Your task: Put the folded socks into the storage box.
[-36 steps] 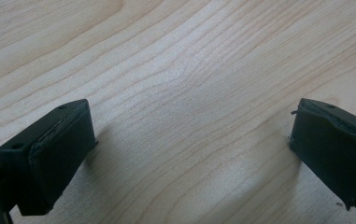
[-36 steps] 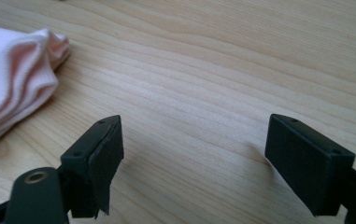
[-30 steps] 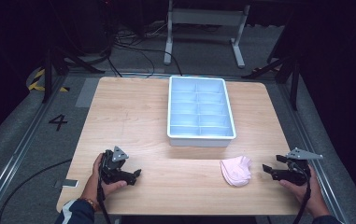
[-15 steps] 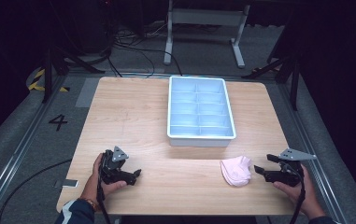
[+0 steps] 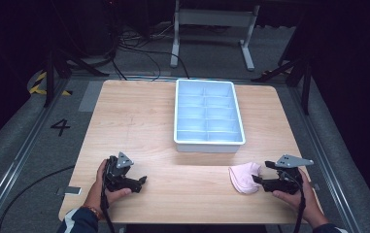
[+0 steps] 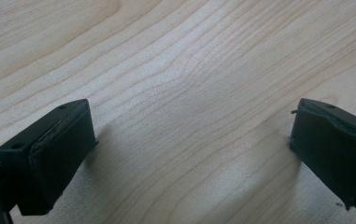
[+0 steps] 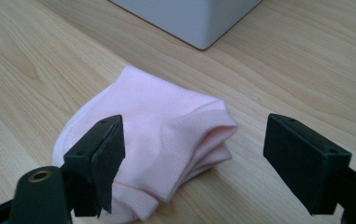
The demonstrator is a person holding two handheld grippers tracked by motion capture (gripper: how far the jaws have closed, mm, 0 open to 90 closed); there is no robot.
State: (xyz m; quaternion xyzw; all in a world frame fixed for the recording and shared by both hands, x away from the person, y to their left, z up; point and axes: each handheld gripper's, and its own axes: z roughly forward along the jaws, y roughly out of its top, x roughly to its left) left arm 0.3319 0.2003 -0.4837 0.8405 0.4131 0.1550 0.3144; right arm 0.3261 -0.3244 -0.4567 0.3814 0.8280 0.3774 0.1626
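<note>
Folded pale-pink knit sock (image 7: 157, 140), ribbed cuff facing out, lies near white plastic divided tray (image 5: 209, 142) corner. Right gripper (image 7: 194, 158) jaws spread wide at it; left gripper (image 6: 189, 154) also spread, w/ nothing between.

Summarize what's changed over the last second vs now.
The right claw moved left across the table toward the pink sock; its jaws now stand open on either side of the sock's near end, not closed on it. Nothing was taken hold of or let go. The left claw stayed open over bare wood, and the sock and the white divided tray kept their places.
</note>
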